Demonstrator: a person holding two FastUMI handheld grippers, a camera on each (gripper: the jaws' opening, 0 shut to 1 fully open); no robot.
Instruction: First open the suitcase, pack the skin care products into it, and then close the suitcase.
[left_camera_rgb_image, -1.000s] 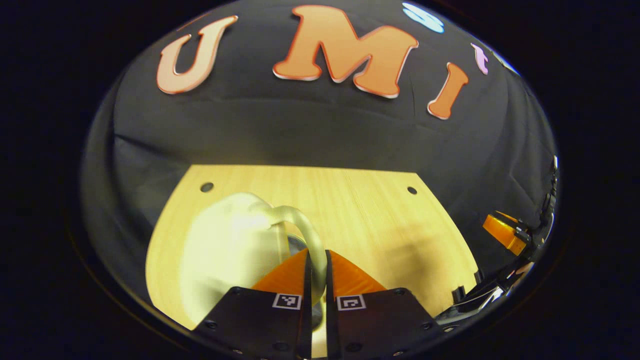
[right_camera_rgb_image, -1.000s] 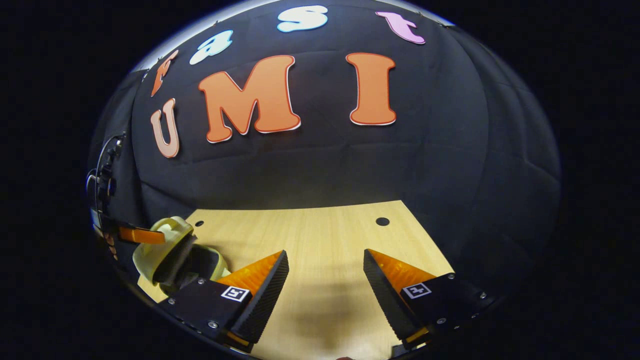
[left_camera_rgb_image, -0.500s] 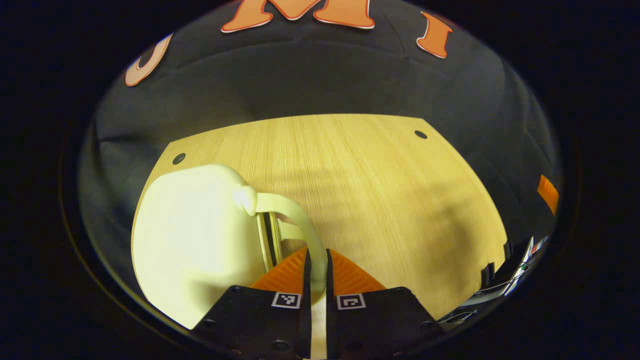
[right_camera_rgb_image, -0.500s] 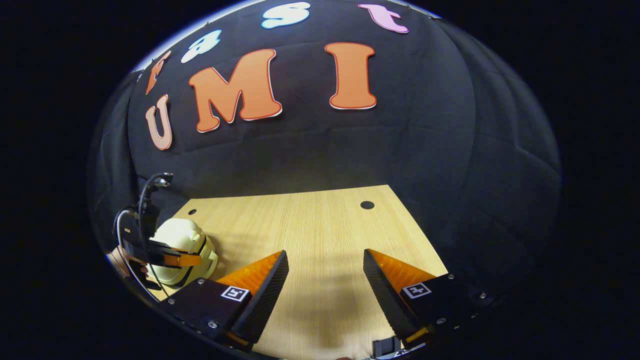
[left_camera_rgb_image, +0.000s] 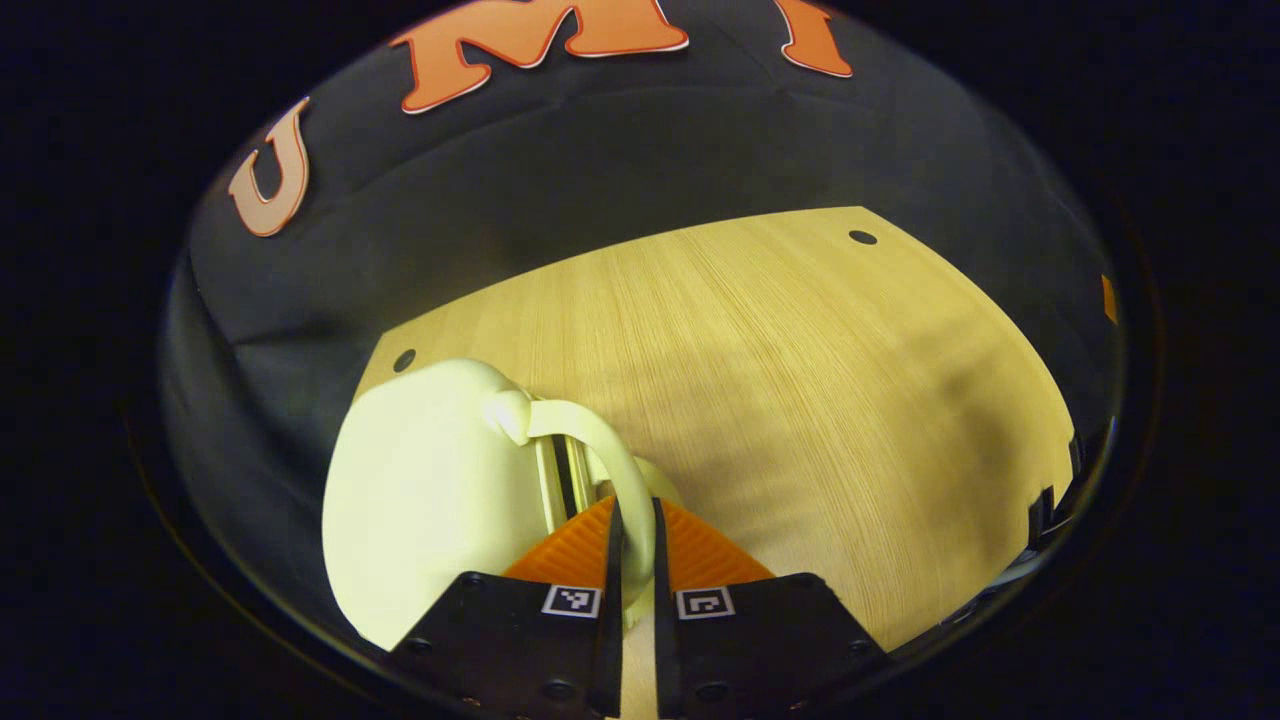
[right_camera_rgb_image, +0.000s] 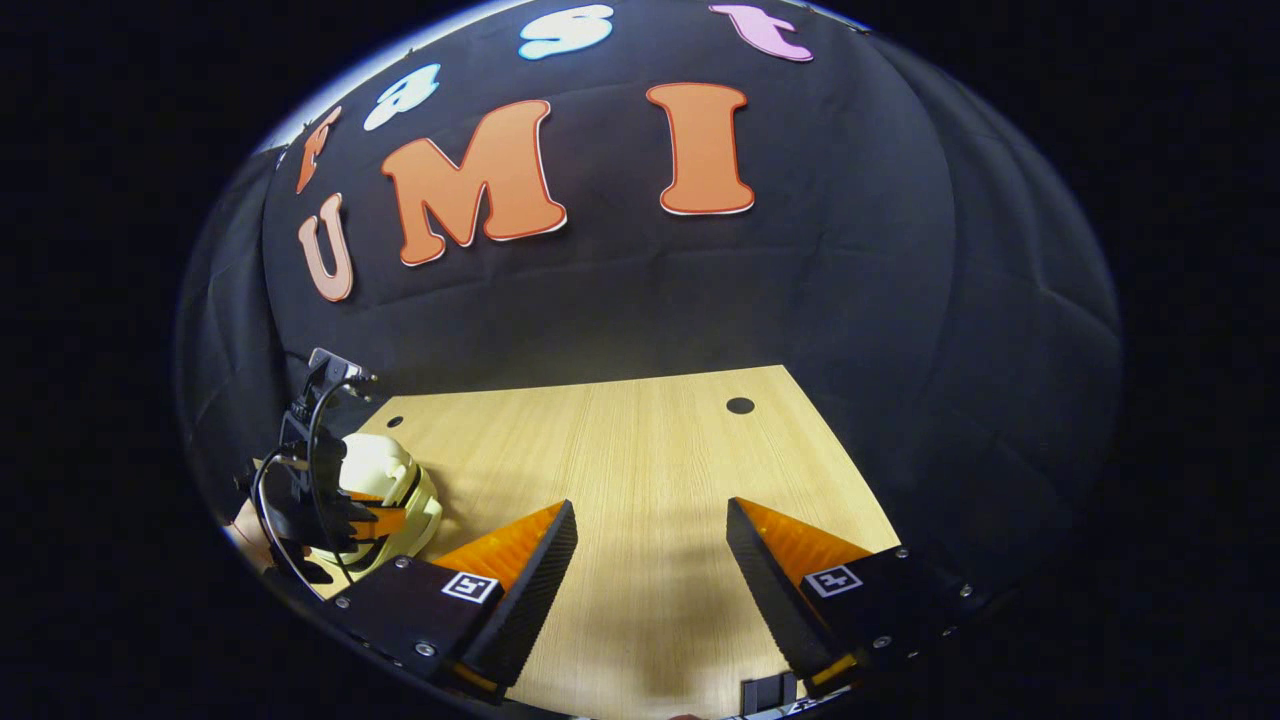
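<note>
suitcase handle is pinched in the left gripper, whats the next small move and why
Probably open the left gripper and back off. Its fingers pinch the arched handle of the small pale yellow hard-shell suitcase, whose two halves look nearly shut, with just a dark seam between them. The case rests on the light wooden table, and the right gripper hangs open over bare wood.

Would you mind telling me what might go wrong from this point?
The left gripper pinches only the thin handle of the pale suitcase, so it may slip or tip the case. The right gripper hangs open over the bare table, giving no support.
</note>
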